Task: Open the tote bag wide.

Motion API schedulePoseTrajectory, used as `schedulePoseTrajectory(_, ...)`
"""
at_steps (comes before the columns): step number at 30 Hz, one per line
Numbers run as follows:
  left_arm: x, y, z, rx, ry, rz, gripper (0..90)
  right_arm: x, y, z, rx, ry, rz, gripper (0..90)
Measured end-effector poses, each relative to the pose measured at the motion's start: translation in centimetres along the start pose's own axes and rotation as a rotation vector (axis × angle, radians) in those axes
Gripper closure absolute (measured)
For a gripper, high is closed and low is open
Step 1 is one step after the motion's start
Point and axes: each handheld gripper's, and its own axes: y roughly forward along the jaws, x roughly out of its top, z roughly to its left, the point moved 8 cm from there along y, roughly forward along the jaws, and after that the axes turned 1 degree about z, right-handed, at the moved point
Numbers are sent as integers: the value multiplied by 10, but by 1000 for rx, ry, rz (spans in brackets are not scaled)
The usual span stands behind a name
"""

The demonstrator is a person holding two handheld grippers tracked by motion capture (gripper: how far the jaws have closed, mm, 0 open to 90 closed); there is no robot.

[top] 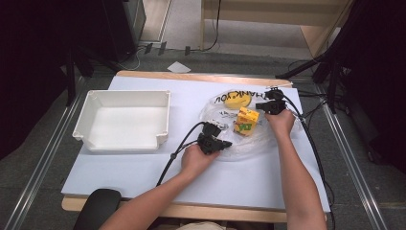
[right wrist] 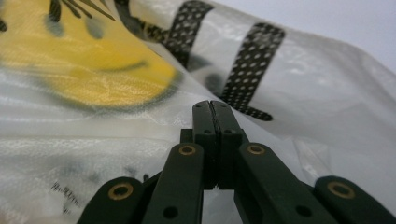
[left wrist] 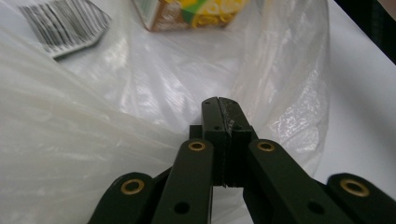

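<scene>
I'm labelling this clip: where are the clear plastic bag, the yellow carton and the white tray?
clear plastic bag [top: 249, 149], high view, on its near edge.
yellow carton [top: 246, 120], high view, on its front face.
white tray [top: 85, 112], high view, on its left wall.

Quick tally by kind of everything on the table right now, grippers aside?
Clear plastic bag with a smiley print: 1
Yellow carton inside the bag: 1
Barcoded packet inside the bag: 1
White tray: 1
Total: 4

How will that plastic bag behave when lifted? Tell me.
Likely floppy: the plastic bag is thin, wrinkled film that sags in folds. Probably light itself, but the carton inside could slide and drag it around. Possibly slippery, given its glossy sheen.
</scene>
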Motion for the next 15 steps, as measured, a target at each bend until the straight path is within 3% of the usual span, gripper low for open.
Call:
schedulePoseTrajectory(7,-16,-7,-14,-21,36,39,900,11,6,-6,-44,13,4,900)
schedulePoseTrajectory(15,-27,-16,-14,-26,43,47,900,19,12,-12,-76,30,-6,900)
